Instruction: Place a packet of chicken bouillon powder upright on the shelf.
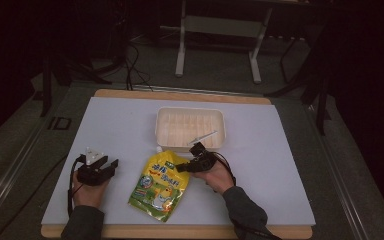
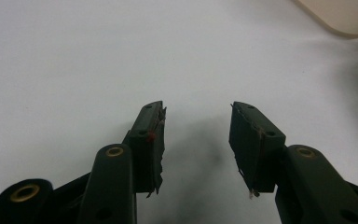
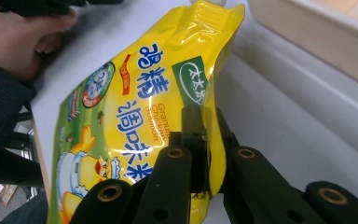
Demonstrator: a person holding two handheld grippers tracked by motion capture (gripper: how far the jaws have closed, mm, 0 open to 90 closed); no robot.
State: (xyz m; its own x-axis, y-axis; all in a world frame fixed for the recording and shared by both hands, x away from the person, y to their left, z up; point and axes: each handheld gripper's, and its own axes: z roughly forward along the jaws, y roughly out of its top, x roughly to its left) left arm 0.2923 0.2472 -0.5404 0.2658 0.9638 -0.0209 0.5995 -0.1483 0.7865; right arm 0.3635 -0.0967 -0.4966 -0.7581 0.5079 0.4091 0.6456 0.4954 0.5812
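At the lower left of the high view, the left claw (image 1: 111,164) is held low over the white surface (image 1: 280,165) by the person's left hand (image 1: 87,189); in the left gripper view its jaws are seen standing apart, with bare surface and nothing else between them (image 2: 196,140); a grey three-cornered plate (image 1: 92,155) is carried on top of it.

In the lower middle of the high view, a yellow stand-up pouch (image 1: 161,186) is laid flat on the surface, its spout end turned toward the top of the frame; a cartoon chick and blue lettering are printed on it.

Just to the right of the pouch, the right claw (image 1: 180,168) is held by the right hand (image 1: 216,177) and is closed on the pouch's right edge near its upper end; in the right gripper view the yellow pouch (image 3: 135,116) is seen pinched between the two black jaws at its edge (image 3: 205,154), the film being lifted slightly there; the left hand (image 3: 28,42) is seen at the upper left of that view.

Farther up, in the upper middle of the high view, a cream rectangular tray (image 1: 160,131) is set on the surface just beyond the pouch's spout; a thin pale stick-like item (image 1: 202,137) is lying inside it near its right front corner; what it is cannot be told.
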